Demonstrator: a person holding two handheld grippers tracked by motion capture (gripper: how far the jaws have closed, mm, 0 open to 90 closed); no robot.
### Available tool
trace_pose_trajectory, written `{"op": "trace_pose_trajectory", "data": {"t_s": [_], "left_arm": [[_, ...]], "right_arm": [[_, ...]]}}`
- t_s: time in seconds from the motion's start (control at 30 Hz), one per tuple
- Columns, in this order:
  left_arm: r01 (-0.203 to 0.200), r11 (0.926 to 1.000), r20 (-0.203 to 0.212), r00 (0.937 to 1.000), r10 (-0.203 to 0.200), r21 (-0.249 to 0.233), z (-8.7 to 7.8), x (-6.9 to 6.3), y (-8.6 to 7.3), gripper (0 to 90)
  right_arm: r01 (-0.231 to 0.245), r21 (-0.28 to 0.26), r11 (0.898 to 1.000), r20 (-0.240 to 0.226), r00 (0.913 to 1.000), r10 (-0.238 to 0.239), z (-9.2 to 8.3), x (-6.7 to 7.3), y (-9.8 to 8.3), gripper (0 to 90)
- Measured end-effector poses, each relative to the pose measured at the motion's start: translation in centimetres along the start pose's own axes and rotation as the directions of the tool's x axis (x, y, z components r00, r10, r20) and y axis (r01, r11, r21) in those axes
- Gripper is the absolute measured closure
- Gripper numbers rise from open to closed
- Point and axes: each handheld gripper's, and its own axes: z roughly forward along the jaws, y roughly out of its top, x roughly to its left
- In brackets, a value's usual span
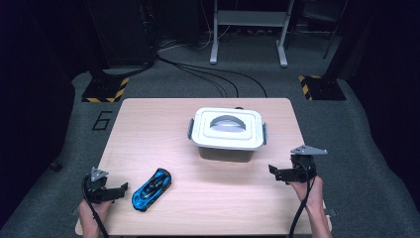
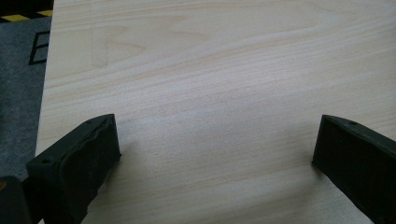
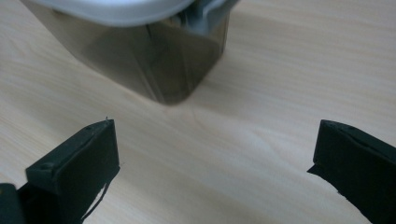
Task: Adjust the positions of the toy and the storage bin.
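At the near left corner of the pale wooden table, the left gripper rests low in a person's hand, its two black jaws spread wide with nothing between them; the left gripper view looks along those jaws onto bare wood grain, with a strip of grey carpet and a yellow-and-black hazard stripe past the table's edge. Just beside that gripper, apart from it, a blue toy car lies on the tabletop, angled with one end toward the table's middle; the high view shows it. Across the table at the near right edge, the right gripper is held up in the other hand, grey three-cornered plate on top, cable trailing down past the wrist, jaws likewise standing well apart and gripping nothing. Its own view shows close up what the high view gives from above: the smoky translucent wall and rounded corner of a storage box, standing near the jaws but clear of them. From above, that box sits at mid-table, shut under a white lid with a grey handle and side clasps.
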Motion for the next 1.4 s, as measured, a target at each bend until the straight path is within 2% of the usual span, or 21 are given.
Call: {"op": "trace_pose_trajectory", "data": {"t_s": [0.17, 0.43, 0.53, 0.57, 0.63, 0.83, 0.87, 1.0, 1.07, 1.17, 1.23, 1.27, 1.33, 1.4], "left_arm": [[-0.008, 1.0, -0.003, 1.0, 0.008, -0.002, 0.0, 0.0, 0.0, 0.6], [-0.016, 0.9999, 0.006, 0.9999, 0.016, 0.001, -0.1, 0.0, 0.0, 1.9], [-0.016, 0.9999, 0.007, 0.9998, 0.016, -0.001, -0.1, 0.0, 0.0, 2.4], [-0.017, 0.9998, 0.007, 0.9998, 0.017, -0.002, -0.1, 0.0, 0.0, 2.4], [-0.017, 0.9998, 0.007, 0.9998, 0.017, -0.002, -0.1, 0.0, 0.0, 2.4], [-0.016, 0.9999, 0.009, 0.9998, 0.016, -0.001, -0.1, 0.0, 0.0, 2.5], [-0.015, 0.9999, 0.008, 0.9998, 0.015, 0.0, -0.1, 0.0, 0.0, 2.5], [-0.015, 0.9999, 0.009, 0.9998, 0.015, -0.008, -0.1, -0.1, 0.0, 2.9], [-0.016, 0.9999, 0.011, 0.9998, 0.016, -0.006, -0.1, 0.0, 0.0, 3.0], [-0.016, 0.9998, 0.01, 0.9998, 0.016, -0.01, -0.1, -0.1, 0.0, 3.4], [-0.017, 0.9998, 0.01, 0.9998, 0.017, -0.011, -0.1, -0.1, 0.0, 3.6], [-0.016, 0.9998, 0.011, 0.9998, 0.016, -0.011, -0.1, -0.1, 0.0, 3.6], [-0.018, 0.9998, 0.01, 0.9998, 0.018, -0.011, -0.1, -0.1, 0.0, 3.8], [-0.016, 0.9998, 0.011, 0.9998, 0.016, -0.011, -0.1, -0.1, 0.0, 3.8]], "right_arm": [[0.002, -0.03, 1.0, 0.004, 1.0, -0.002, -0.1, -0.6, 3.0, 0.0], [-0.02, -0.019, 1.0, 0.01, 0.9998, 0.02, 2.2, -1.8, 7.1, 2.5], [-0.029, -0.016, 0.999, 0.015, 0.9995, 0.03, 3.1, -2.2, 8.1, 14.1], [-0.031, -0.015, 0.999, 0.016, 0.9994, 0.031, 3.4, -2.3, 8.4, 14.8], [-0.05, -0.015, 0.999, 0.019, 0.9986, 0.05, 4.0, -2.7, 8.9, 25.4], [-0.072, 0.002, 0.997, 0.021, 0.9972, 0.072, 5.8, -3.3, 10.4, 42.2], [-0.075, 0.006, 0.997, 0.023, 0.9969, 0.075, 6.2, -3.3, 10.6, 48.0], [-0.059, 0.032, 0.998, 0.026, 0.9979, 0.059, 7.6, -3.6, 11.1, 61.5], [-0.068, 0.054, 0.996, 0.03, 0.9973, 0.067, 8.1, -3.8, 11.2, 67.4], [-0.096, 0.06, 0.994, 0.003, 0.9954, 0.096, 8.5, -4.0, 11.1, 76.5], [-0.111, 0.075, 0.991, 0.003, 0.9939, 0.111, 8.9, -3.6, 11.0, 79.0], [-0.103, 0.075, 0.992, 0.022, 0.9946, 0.101, 9.1, -3.5, 11.0, 79.2], [-0.118, 0.076, 0.99, 0.03, 0.9928, 0.116, 9.2, -3.4, 10.7, 79.9], [-0.158, 0.068, 0.985, 0.023, 0.9873, 0.157, 9.2, -3.5, 10.5, 80.2]]}}
